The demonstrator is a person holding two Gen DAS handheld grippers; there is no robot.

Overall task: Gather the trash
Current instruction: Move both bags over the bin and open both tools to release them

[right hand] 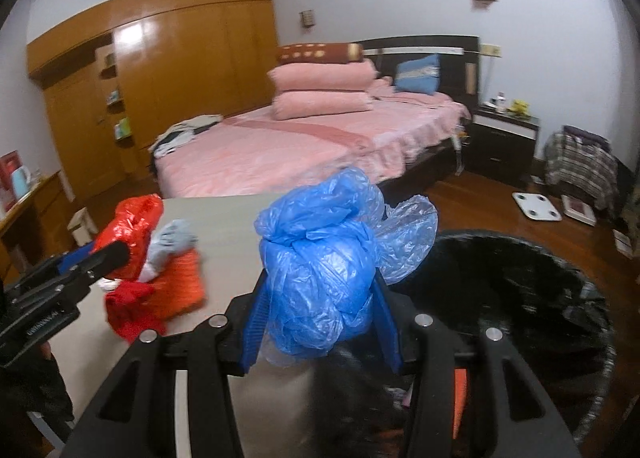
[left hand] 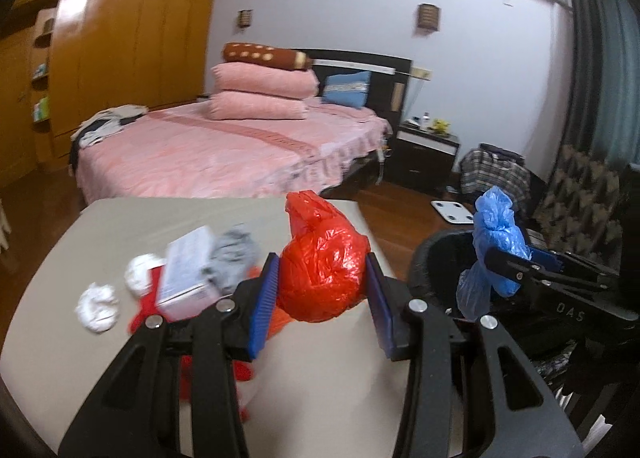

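1. The left gripper (left hand: 322, 282) clamps the red bag (left hand: 324, 266) between its pads, above the counter (left hand: 132, 218).
2. The right gripper (right hand: 320, 298) clamps the blue bag (right hand: 320, 278), at the edge of the black bin (right hand: 520, 278).
3. Each bag should be carried fully over the bin opening before release.
4. The right should release first, since it is nearer.
5. Paper wads (left hand: 98, 306) and a box (left hand: 188, 272) remain on the counter.

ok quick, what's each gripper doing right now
left gripper: shut on the red plastic bag
right gripper: shut on the blue plastic bag
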